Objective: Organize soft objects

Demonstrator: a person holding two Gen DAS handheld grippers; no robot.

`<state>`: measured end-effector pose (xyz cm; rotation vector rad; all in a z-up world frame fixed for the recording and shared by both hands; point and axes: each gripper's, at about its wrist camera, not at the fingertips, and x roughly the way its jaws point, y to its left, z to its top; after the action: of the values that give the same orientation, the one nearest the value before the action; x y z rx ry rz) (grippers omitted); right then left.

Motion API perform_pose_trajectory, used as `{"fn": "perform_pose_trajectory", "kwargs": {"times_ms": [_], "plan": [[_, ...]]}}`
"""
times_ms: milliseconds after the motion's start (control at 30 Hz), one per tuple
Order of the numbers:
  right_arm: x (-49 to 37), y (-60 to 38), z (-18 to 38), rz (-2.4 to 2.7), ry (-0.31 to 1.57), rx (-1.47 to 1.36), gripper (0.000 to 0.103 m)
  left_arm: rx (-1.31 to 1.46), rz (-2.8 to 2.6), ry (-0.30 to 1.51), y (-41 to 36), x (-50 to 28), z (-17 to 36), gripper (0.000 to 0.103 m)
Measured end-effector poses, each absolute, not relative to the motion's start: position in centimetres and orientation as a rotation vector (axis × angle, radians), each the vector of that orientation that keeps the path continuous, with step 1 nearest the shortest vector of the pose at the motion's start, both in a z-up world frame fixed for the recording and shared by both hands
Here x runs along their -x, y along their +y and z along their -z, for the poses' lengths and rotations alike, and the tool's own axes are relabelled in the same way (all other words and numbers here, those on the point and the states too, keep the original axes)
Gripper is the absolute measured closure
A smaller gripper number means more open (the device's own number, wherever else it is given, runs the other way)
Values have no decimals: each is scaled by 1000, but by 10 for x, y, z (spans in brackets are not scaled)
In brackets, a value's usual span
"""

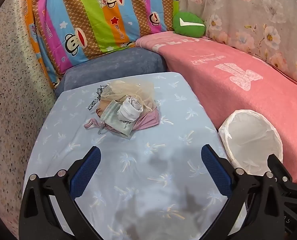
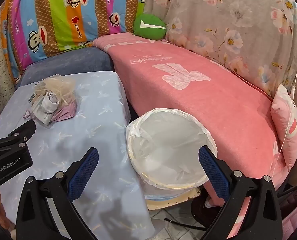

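A small heap of soft items (image 1: 124,108) lies on the light blue palm-print cloth (image 1: 128,180): a beige mesh bag, a rolled white sock (image 1: 129,108), a pale green pouch (image 1: 116,120), a pink cloth (image 1: 148,120) and a leopard-print strap. The same heap (image 2: 52,102) shows at the left in the right wrist view. My left gripper (image 1: 150,156) hangs open in front of the heap, apart from it, nothing between its fingers. My right gripper (image 2: 148,158) stands open over the near rim of a white lined bin (image 2: 168,150), also empty. The bin (image 1: 252,140) sits right of the blue cloth.
A pink blanket (image 2: 208,100) covers the sofa seat behind the bin. Behind it stand a striped monkey-print cushion (image 1: 92,20), a green plush (image 1: 188,23), a floral cover (image 2: 238,30) and a pink pillow (image 2: 286,124). A grey-blue cushion (image 1: 112,66) lies behind the cloth. Tiled floor (image 2: 168,220) shows below.
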<state>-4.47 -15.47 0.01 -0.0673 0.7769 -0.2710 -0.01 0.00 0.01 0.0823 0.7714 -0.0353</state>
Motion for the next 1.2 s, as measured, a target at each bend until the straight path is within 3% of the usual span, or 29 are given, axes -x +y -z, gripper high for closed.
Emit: {"fn": "perform_pose_trajectory", "kwargs": {"times_ms": [1200], "plan": [[47, -159, -10, 274, 751, 47, 6, -90, 30, 757, -2, 1, -6, 7]]}}
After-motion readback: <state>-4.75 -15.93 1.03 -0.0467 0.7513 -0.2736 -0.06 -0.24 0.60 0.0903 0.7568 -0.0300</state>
